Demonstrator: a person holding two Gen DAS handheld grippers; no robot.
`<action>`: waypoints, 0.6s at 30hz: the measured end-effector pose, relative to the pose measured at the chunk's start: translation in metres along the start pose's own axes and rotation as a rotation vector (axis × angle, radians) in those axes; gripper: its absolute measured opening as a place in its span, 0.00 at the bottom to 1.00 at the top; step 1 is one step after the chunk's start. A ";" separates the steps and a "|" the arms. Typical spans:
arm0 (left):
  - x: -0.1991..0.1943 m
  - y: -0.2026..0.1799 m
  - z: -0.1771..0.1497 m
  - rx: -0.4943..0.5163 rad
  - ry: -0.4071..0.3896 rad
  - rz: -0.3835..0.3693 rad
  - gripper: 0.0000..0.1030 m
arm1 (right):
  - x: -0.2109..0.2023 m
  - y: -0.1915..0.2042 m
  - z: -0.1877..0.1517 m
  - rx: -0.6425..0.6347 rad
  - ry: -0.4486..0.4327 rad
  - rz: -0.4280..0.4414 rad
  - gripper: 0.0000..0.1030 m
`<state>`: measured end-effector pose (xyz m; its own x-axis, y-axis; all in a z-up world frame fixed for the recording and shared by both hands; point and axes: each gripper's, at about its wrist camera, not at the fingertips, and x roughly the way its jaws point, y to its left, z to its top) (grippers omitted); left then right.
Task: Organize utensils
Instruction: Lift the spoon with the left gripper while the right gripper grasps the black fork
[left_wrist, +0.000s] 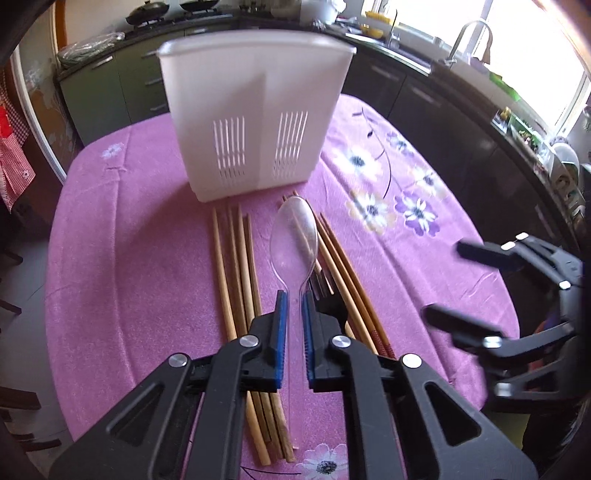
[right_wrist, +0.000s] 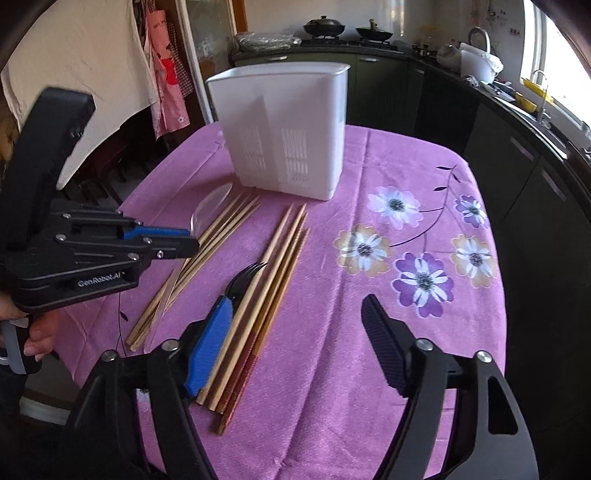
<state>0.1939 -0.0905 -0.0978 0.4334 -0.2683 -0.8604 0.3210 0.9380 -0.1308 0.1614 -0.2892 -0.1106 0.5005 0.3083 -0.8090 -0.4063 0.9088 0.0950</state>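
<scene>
Our left gripper (left_wrist: 293, 295) pinches the clear spoon's (left_wrist: 294, 236) handle between chopstick bundles (left_wrist: 236, 280); our right gripper (right_wrist: 295, 332) gapes wide, holding nothing, above bare tablecloth (right_wrist: 332, 350).

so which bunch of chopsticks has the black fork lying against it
The bunch with the reddish patterned ends, on the right tool's side; the black fork lies along it. The plain bunch sits beyond the fork.

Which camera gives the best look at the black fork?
The right wrist view: the black fork lies in the open, its tines and neck clear beside the chopsticks. In the left wrist view, only its tines peek out behind the left gripper, which is closed on the clear spoon.
</scene>
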 end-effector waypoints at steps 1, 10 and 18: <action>-0.006 0.000 -0.001 0.003 -0.019 0.007 0.08 | 0.007 0.006 0.002 -0.011 0.019 0.022 0.52; -0.039 0.007 -0.015 0.025 -0.088 0.017 0.08 | 0.063 0.029 0.019 -0.012 0.150 0.084 0.37; -0.048 0.010 -0.018 0.034 -0.110 0.022 0.08 | 0.091 0.030 0.026 0.014 0.224 0.097 0.31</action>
<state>0.1616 -0.0641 -0.0671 0.5295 -0.2718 -0.8036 0.3377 0.9365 -0.0942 0.2147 -0.2265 -0.1666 0.2771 0.3253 -0.9041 -0.4327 0.8824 0.1849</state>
